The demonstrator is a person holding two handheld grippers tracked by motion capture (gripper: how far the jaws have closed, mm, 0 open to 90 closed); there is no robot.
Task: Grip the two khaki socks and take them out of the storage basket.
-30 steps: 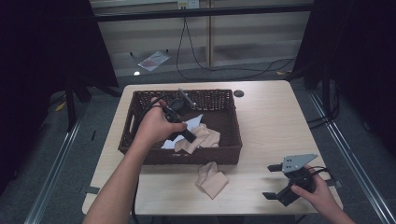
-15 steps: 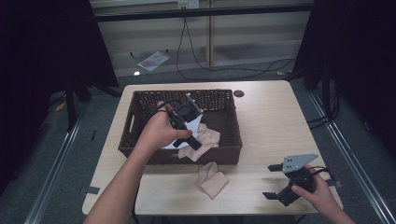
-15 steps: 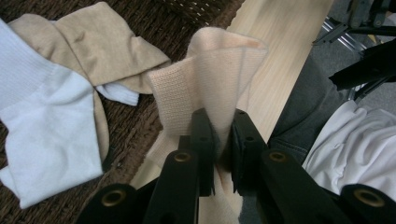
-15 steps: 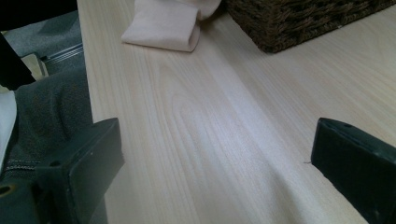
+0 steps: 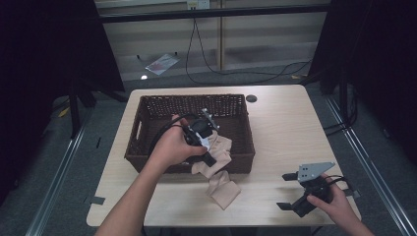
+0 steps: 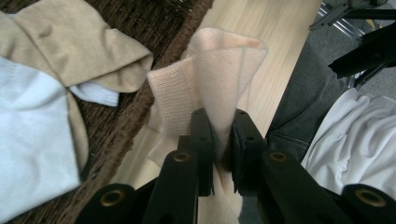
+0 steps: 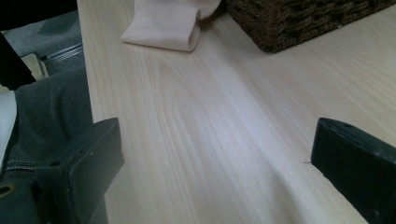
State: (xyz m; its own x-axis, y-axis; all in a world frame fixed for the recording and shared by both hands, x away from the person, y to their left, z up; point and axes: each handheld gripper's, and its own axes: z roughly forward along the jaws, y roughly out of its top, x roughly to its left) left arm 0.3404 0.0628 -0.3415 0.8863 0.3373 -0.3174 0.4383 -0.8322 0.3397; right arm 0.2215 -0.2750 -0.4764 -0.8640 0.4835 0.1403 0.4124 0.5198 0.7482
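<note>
Here the left claw (image 5: 210,156) is clenched on a pale peach sock (image 6: 210,79): in the left gripper view a fold of the knit is pinched between the two black jaws and fans out ahead of them. In the high view that claw sits over the near wall of the brown wicker basket (image 5: 147,105), and the peach sock hangs from it across the rim, draping down the outside of the wall. Below it lies a second peach sock (image 5: 223,189) flat on the bench (image 5: 285,128), just beside the basket's near side; whether the hanging sock touches it cannot be told. The right gripper view catches the end of this one (image 7: 163,23), near the basket's corner (image 7: 303,18).

Inside the basket, the left gripper view shows a tan sock (image 6: 70,42) spread over the woven floor and a white sock (image 6: 32,135) partly over it, both beside the claw but not touched by it.

The right claw (image 5: 289,192) rests at the near right of the bench, well apart from the basket and the socks. It is released: its jaws stand wide with bare wood between them.

Counted: two claws, one basket, two peach socks, one tan sock, one white sock.
</note>
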